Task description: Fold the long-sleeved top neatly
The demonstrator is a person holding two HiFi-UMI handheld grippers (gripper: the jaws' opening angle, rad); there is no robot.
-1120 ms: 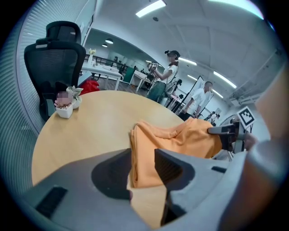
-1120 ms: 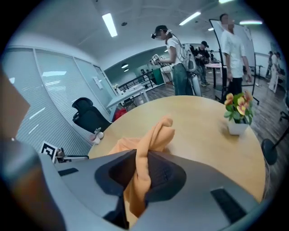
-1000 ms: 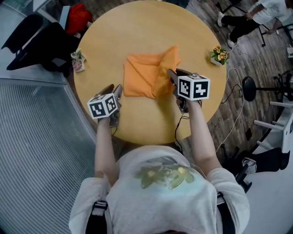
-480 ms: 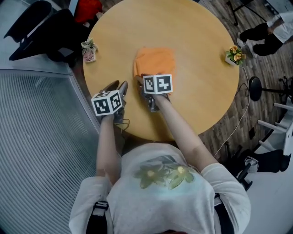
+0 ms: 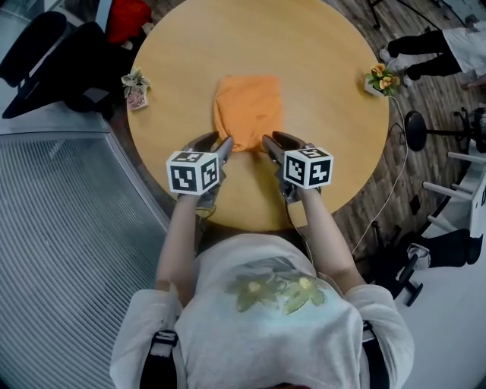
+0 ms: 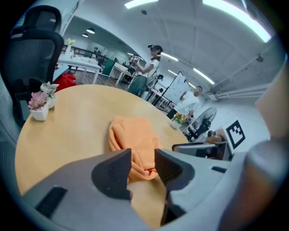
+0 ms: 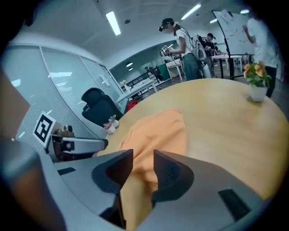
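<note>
The orange long-sleeved top (image 5: 247,110) lies folded into a narrow upright rectangle in the middle of the round wooden table (image 5: 334,68). My left gripper (image 5: 215,143) stands at the top's near left corner. Its jaws are apart, and the bunched near edge of the top (image 6: 133,137) shows past them. My right gripper (image 5: 275,139) is at the near right corner, jaws parted. The top (image 7: 158,131) shows in the gap between them, and the pads do not press on it. Each gripper is visible in the other's view.
A small pink flower pot (image 5: 134,90) stands at the table's left rim, a yellow one (image 5: 380,78) at the right rim. A black office chair (image 5: 53,61) and a red item (image 5: 125,15) are beyond the left edge. A seated person's legs (image 5: 425,45) are at the far right.
The right gripper carried the raised flap leftward over the top, let it go and came back to the near right corner. The top is now narrower. The left gripper moved in to the near left corner.
</note>
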